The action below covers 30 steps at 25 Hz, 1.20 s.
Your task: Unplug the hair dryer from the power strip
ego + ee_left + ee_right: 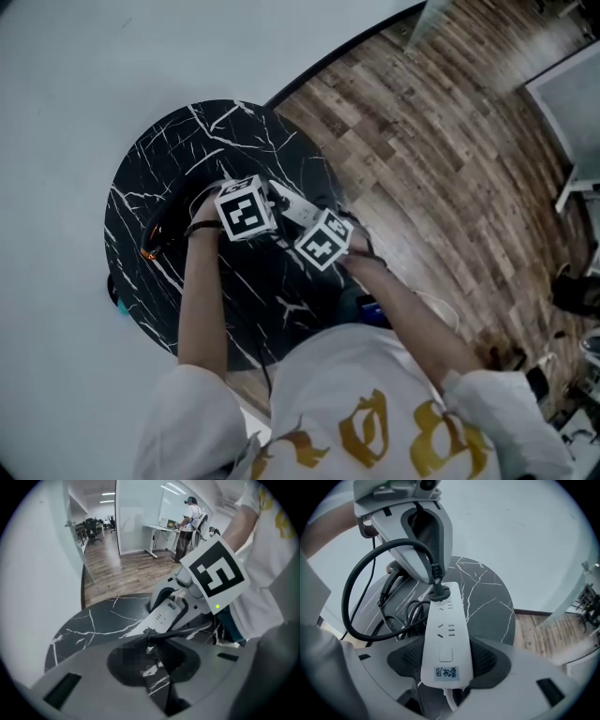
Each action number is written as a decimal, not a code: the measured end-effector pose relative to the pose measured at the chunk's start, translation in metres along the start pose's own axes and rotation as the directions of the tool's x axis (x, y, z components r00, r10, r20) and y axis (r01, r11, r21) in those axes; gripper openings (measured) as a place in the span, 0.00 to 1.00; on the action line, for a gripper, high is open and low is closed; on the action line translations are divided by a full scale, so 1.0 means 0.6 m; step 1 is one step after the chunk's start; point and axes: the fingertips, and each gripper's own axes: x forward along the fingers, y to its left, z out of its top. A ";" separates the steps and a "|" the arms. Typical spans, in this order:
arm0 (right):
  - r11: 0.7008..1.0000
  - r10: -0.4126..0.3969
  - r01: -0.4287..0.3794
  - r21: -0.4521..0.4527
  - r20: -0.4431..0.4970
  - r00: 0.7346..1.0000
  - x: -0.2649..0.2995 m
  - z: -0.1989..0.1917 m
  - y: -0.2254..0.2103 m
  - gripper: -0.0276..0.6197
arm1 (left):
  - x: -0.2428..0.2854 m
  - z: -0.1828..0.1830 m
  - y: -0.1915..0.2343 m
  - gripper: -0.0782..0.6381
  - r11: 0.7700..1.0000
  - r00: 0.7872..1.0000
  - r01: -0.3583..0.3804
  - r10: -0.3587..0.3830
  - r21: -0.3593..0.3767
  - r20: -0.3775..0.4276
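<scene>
Your right gripper [446, 658] is clamped across the white power strip [445, 630] at the lower centre of its view, pinning it on the black marble table [487, 597]. Your left gripper [153, 656] is clenched on the black plug [439, 591], which is still seated in the strip's far socket. The hair dryer [162, 230] lies at the table's left edge. The pinch sits close to the cord [395, 543]. Pull askew and the pads may slide onto the cable, or the strip may be dragged from the right jaws.

grippers 2: left gripper [157, 653], right gripper [444, 660] | power strip [444, 639] 1 | plug [439, 592] 1 | table [150, 178] 1
</scene>
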 end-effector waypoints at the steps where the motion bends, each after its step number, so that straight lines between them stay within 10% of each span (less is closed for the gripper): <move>1: 1.000 0.001 -0.001 0.003 0.003 1.000 0.000 0.000 0.001 0.46 | -0.001 0.000 0.002 0.19 1.000 1.000 0.004 -0.004 -0.005 0.011; 30: 0.995 -0.037 0.055 -0.085 0.206 0.978 -0.075 0.007 -0.004 0.47 | 0.045 -0.070 -0.078 0.33 0.909 0.982 0.050 0.031 -0.413 0.188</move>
